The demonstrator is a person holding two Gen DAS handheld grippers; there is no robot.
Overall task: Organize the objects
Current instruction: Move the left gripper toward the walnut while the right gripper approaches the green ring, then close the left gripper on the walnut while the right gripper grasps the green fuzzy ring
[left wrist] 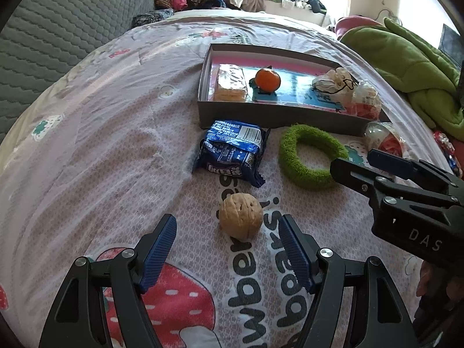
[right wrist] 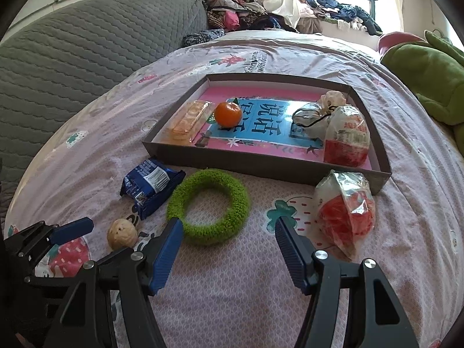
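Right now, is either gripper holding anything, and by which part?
Nothing is held. The left gripper stands open just short of the tan walnut; the right gripper stands open beside the fuzzy green ring, touching neither.

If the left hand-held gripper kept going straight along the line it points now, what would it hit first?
Most likely the walnut: it lies on the bedsheet just ahead of the open left hand-held gripper, roughly centred between the fingertips and not yet touched. Beyond it lies the blue snack packet. Depth is hard to judge through the fisheye.
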